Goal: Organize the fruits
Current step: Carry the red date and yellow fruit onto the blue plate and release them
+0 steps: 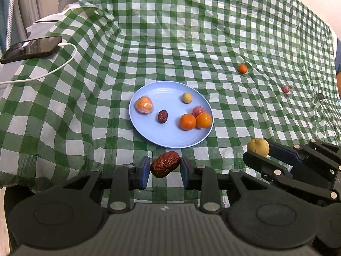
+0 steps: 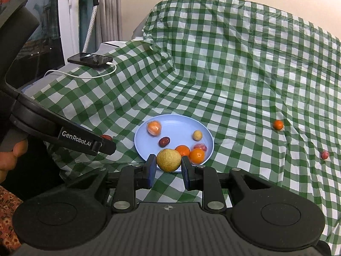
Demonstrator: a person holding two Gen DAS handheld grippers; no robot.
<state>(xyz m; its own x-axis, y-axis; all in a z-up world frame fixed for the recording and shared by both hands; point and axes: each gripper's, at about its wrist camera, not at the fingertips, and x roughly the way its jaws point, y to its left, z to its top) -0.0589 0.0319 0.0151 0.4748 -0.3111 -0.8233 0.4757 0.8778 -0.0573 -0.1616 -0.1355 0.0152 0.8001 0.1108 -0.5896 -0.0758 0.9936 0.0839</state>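
My left gripper [image 1: 164, 166] is shut on a wrinkled red date [image 1: 164, 164], held just in front of the near rim of the light blue plate [image 1: 168, 137]. My right gripper [image 2: 168, 164] is shut on a yellow-green round fruit [image 2: 169, 160], held over the plate's near rim [image 2: 140, 149]; it also shows in the left wrist view [image 1: 257, 147]. The plate holds a wrapped orange fruit [image 1: 144, 105], a small date [image 1: 162, 116], a small yellow fruit [image 1: 187, 97], a pink wrapped fruit [image 1: 198, 110] and two oranges [image 1: 187, 122].
A small orange fruit [image 1: 242, 68] and a pink wrapped fruit [image 1: 285, 89] lie on the green checked cloth [image 1: 191, 32] at the right. A black phone [image 1: 32, 49] with a white cable [image 1: 53, 70] lies at the far left. The cloth rises at the back.
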